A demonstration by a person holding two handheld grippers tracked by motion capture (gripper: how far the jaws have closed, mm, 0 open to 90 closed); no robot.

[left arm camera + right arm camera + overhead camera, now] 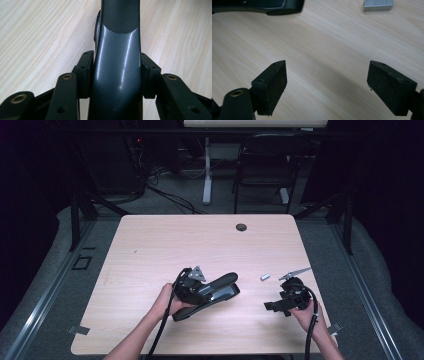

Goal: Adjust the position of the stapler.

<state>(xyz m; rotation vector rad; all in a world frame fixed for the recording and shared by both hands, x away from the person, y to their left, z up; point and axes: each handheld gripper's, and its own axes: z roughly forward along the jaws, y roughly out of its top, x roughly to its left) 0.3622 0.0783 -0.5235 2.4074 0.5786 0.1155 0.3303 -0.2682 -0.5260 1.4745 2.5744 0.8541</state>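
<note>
Your left gripper [117, 75] is clamped on a dark grey stapler [117, 62]: in the left gripper view its two black pads [85, 72] press against both sides of the stapler's glossy body, which runs straight up between them. In the high view your left hand [167, 301] holds that gripper [207, 292] near the front middle of the light wooden table [165, 240], and the stapler [220, 290] lies along it, its nose pointing to the right and slightly away from you.

Your right gripper [327, 85] has its jaws spread wide with bare tabletop between the pads [272, 85]. In the high view your right hand [305, 310] holds it [272, 306] near the table's front right, jaws pointing left towards the stapler, well apart from it.

Beyond the right gripper, a small block of silver staples [378, 5] lies flat on the wood at the top of the right gripper view; the high view shows it [265, 276] between the two grippers and a little farther from you. The stapler's dark end [262, 6] sits at the top left of that same view. Nothing stands between the open jaws and the staples.

A small round grommet [241, 227] sits near the table's far edge. A black chair [265, 165] stands on the floor behind the table.
</note>
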